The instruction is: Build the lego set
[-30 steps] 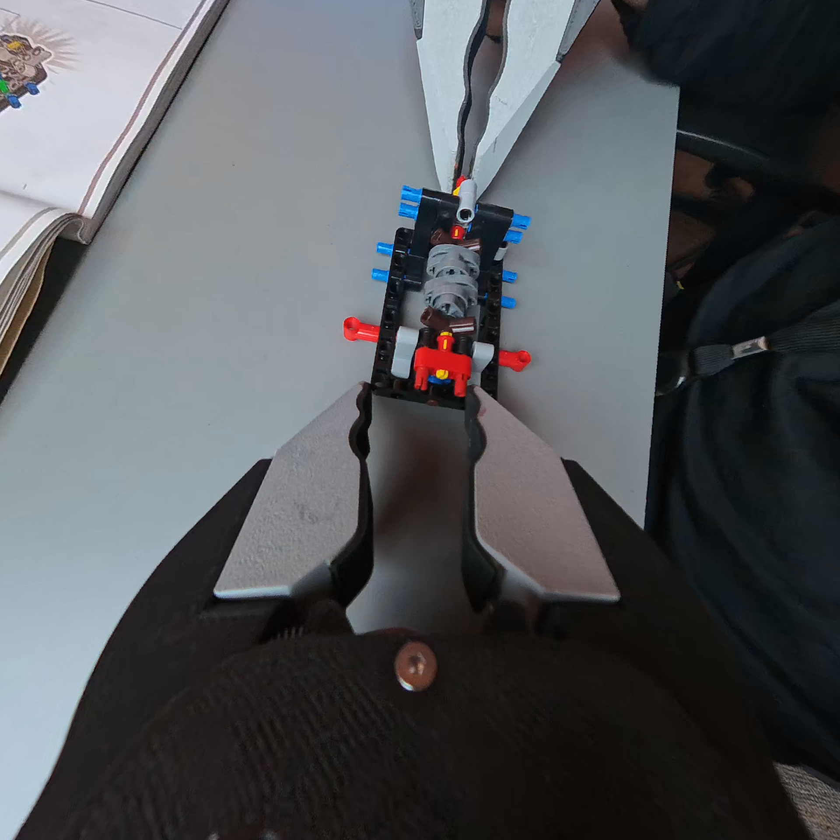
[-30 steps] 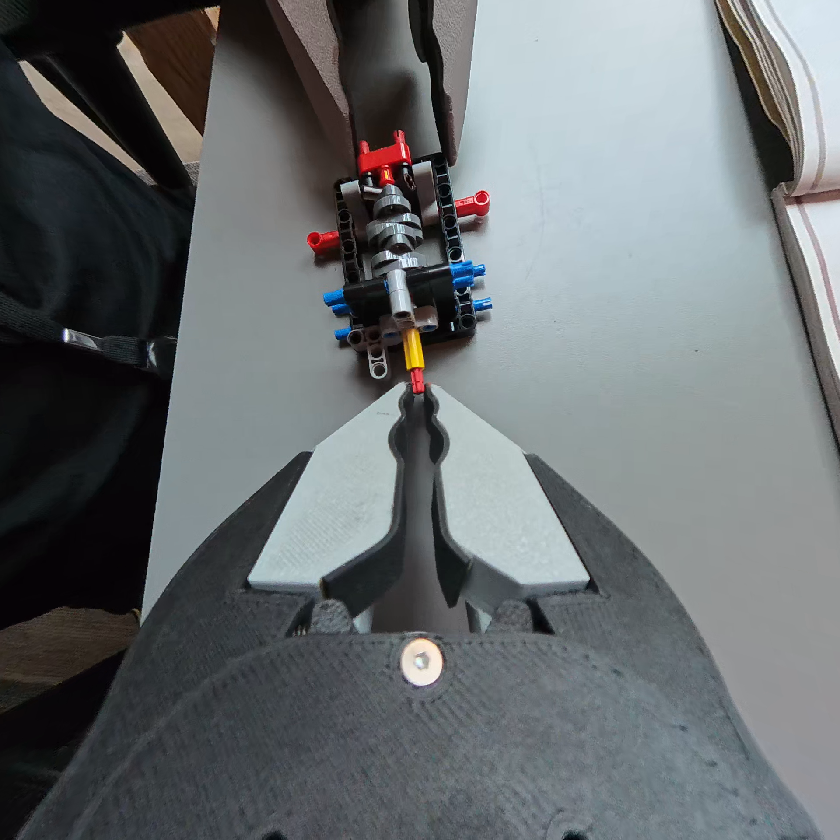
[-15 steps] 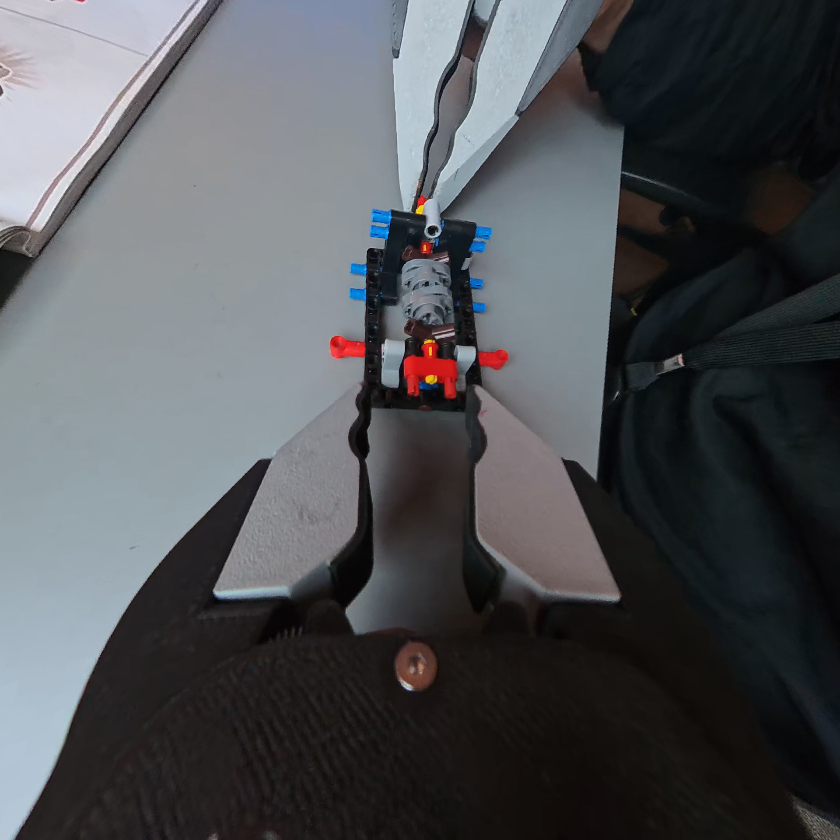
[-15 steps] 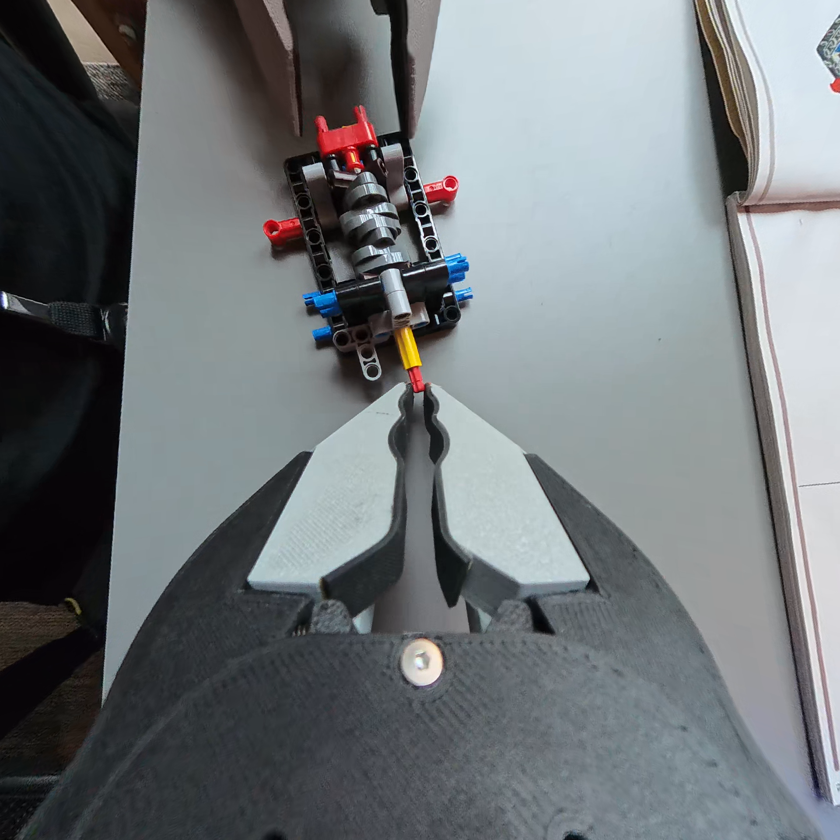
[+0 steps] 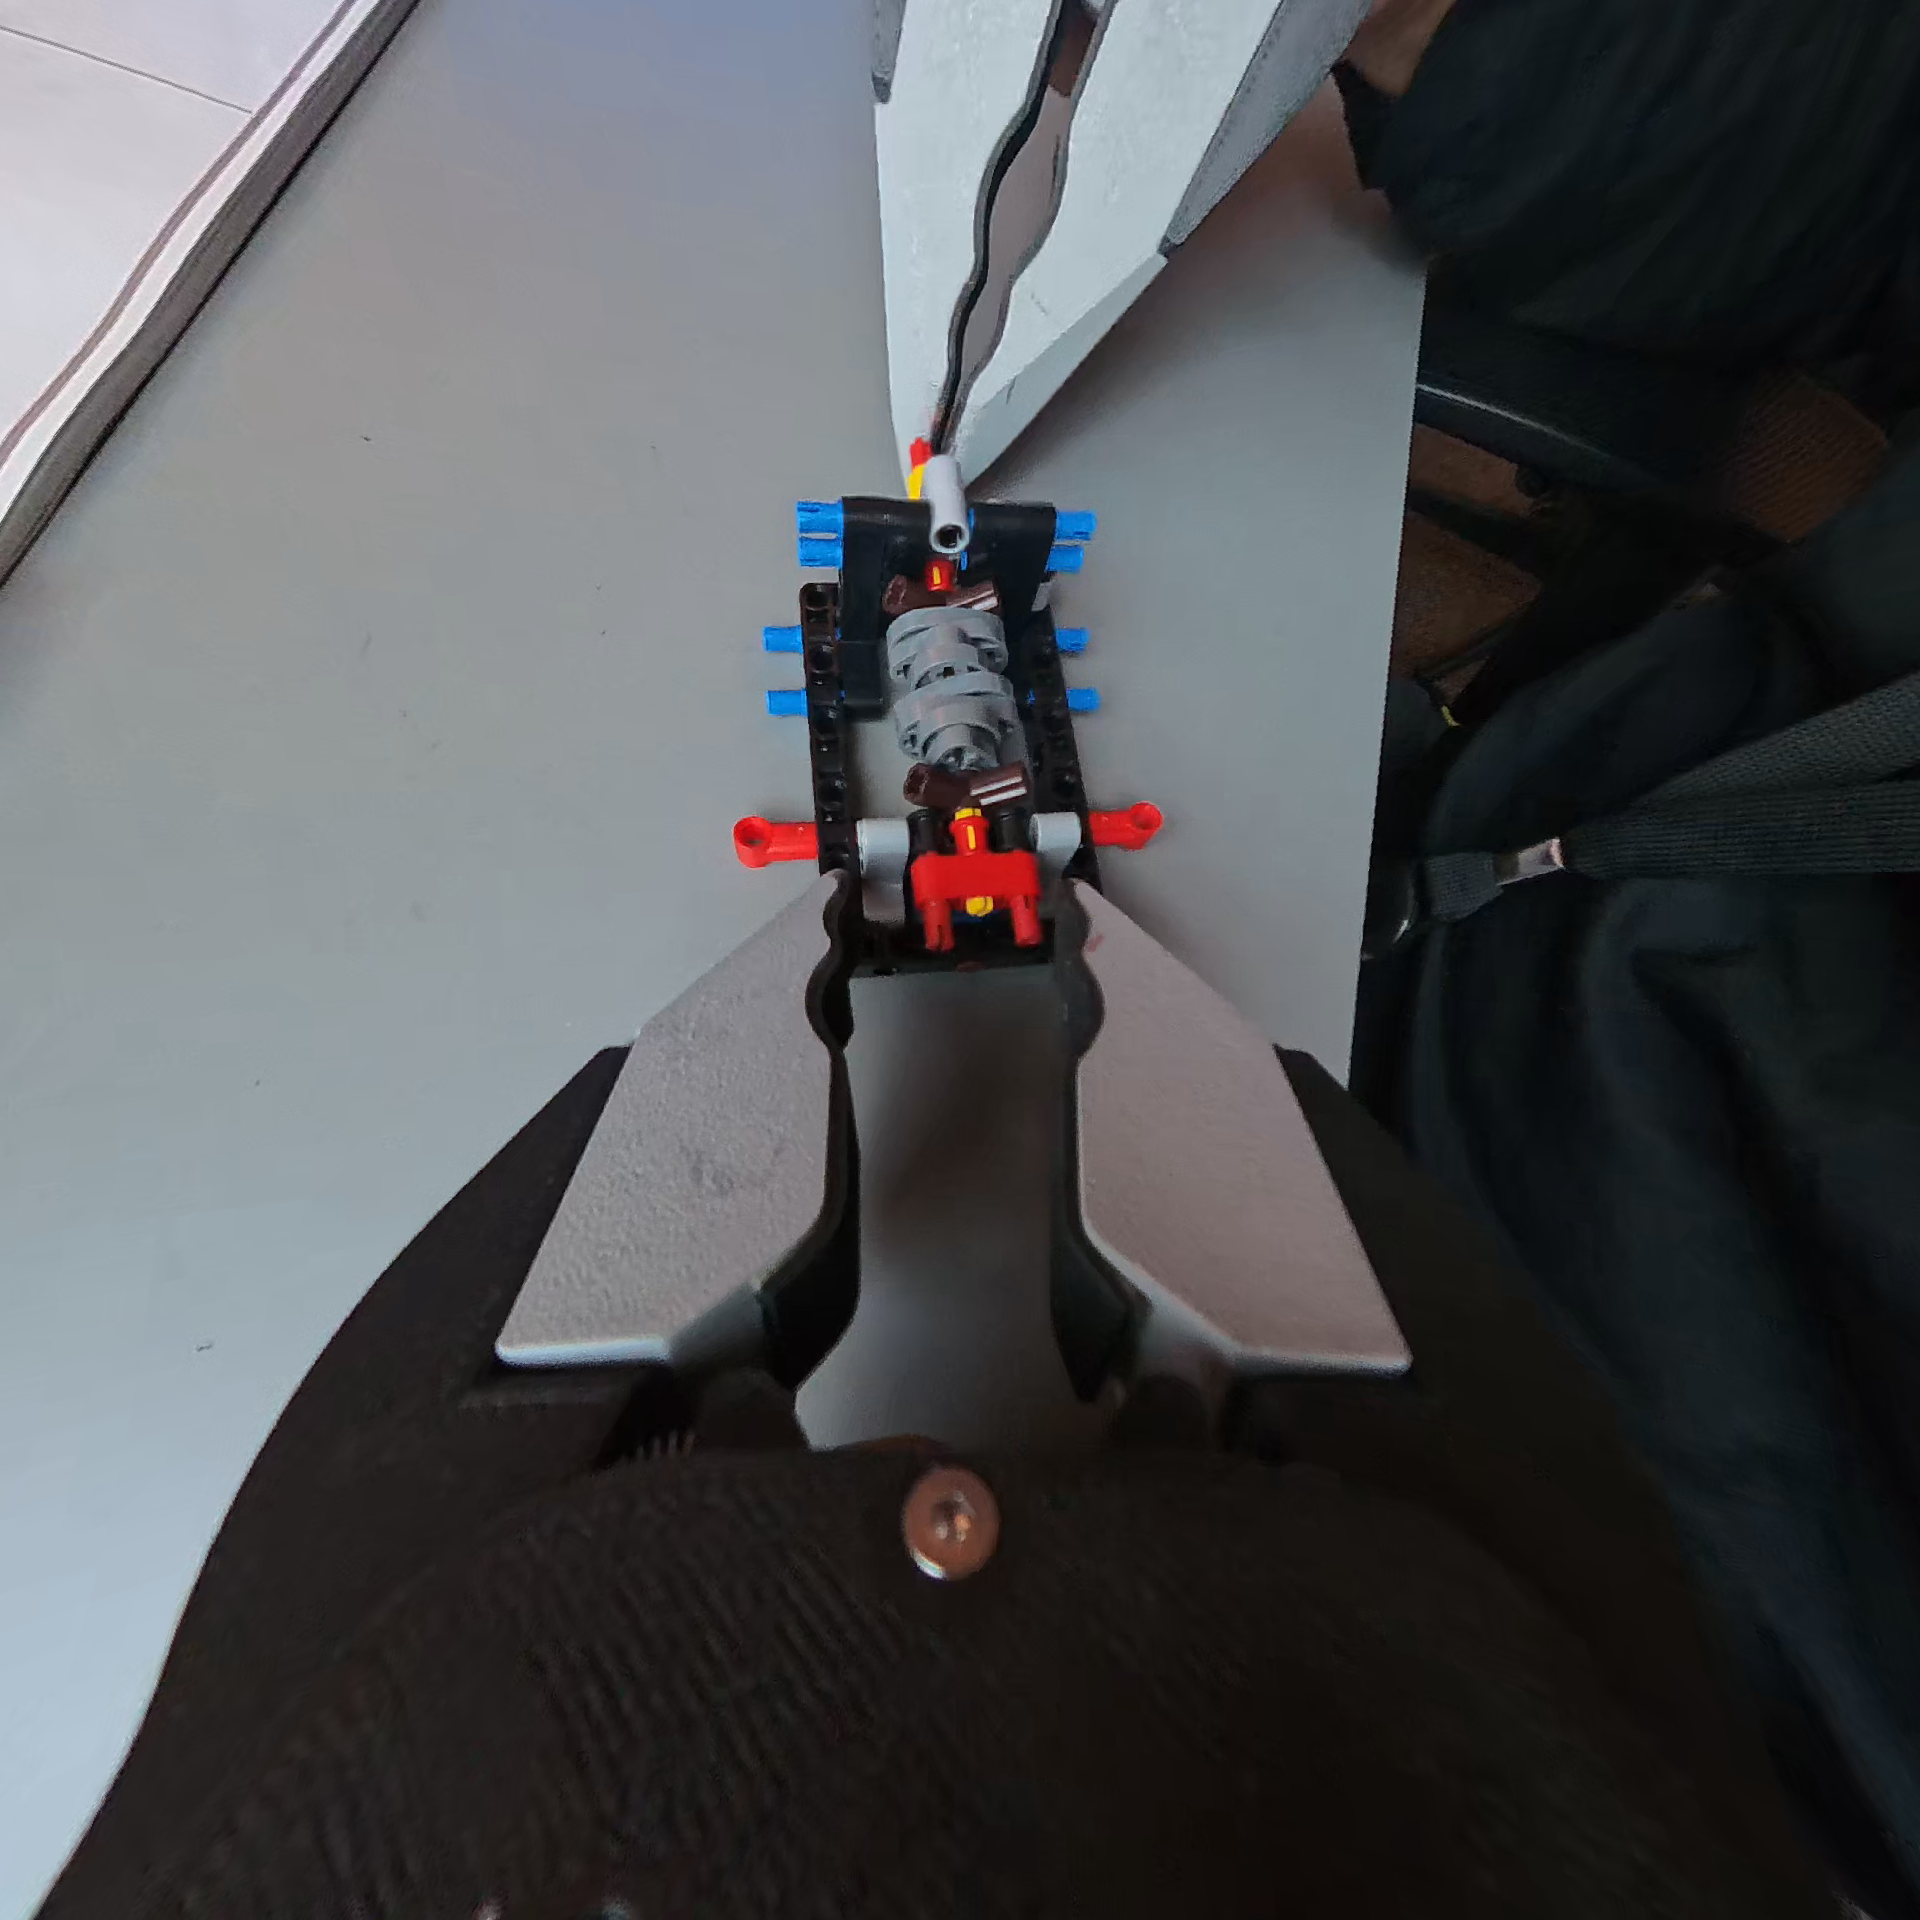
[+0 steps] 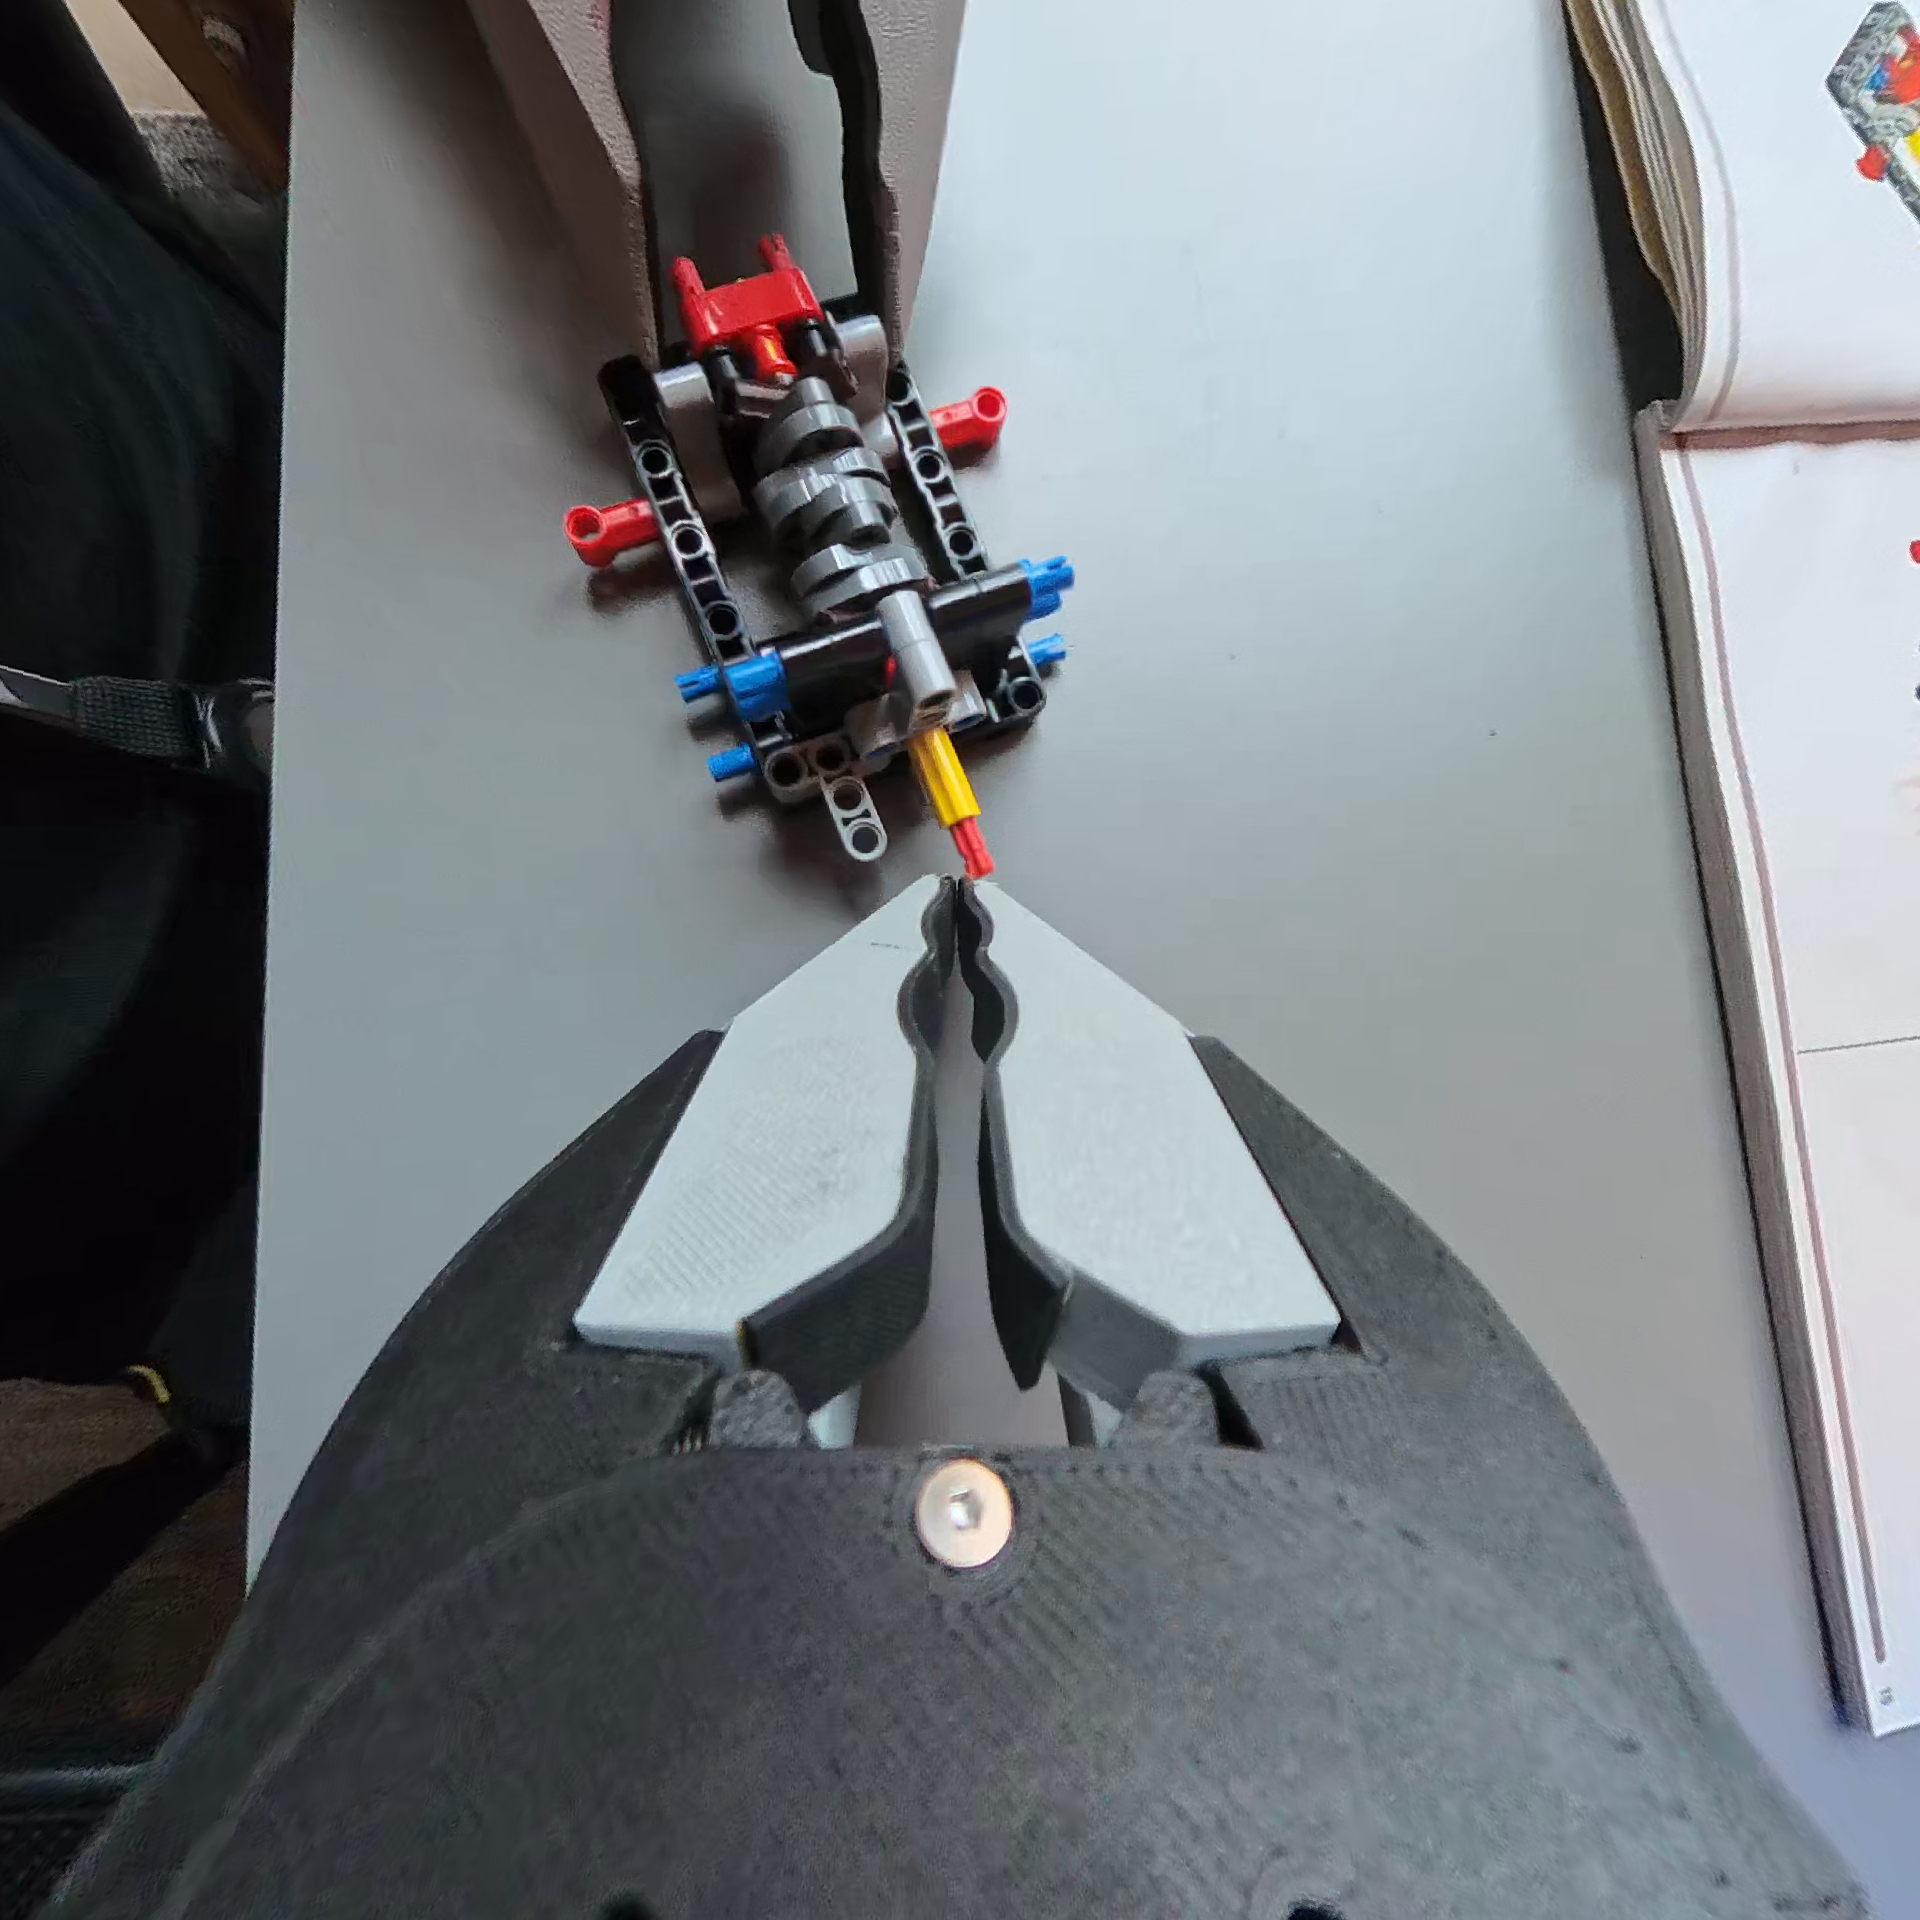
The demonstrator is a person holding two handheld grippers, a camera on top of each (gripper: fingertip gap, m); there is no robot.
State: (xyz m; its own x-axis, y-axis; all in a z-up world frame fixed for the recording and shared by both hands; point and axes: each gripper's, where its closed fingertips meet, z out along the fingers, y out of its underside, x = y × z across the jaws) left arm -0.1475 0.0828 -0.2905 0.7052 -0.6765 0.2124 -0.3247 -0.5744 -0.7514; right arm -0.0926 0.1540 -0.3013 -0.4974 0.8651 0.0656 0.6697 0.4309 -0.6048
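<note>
The lego assembly [image 5: 951, 717] is a black frame with a grey crank stack, blue and red pins, and a red block at its near end. It lies on the grey table [image 5: 416, 727]. My left gripper [image 5: 954, 925] is shut on the frame's near end, one finger on each side. In the right wrist view the assembly [image 6: 831, 540] has a yellow sleeve [image 6: 943, 779] and a red axle tip [image 6: 977, 857] sticking out toward me. My right gripper [image 6: 951, 885] is shut. Its tips meet just at the axle's end, and the axle lies beside the seam, not between the fingers.
An open instruction book [image 6: 1818, 727] lies on the table beside the assembly and also shows in the left wrist view [image 5: 104, 156]. The table's side edge [image 5: 1387, 727] runs close to the assembly. Beyond it is a dark bag with a strap [image 5: 1662, 831]. Tip to tip, the grippers are about 10 centimetres apart.
My right gripper's fingers have closed together and the red axle tip is no longer between them. The assembly has turned slightly and sits nearer the table edge. The left grip is unchanged.
</note>
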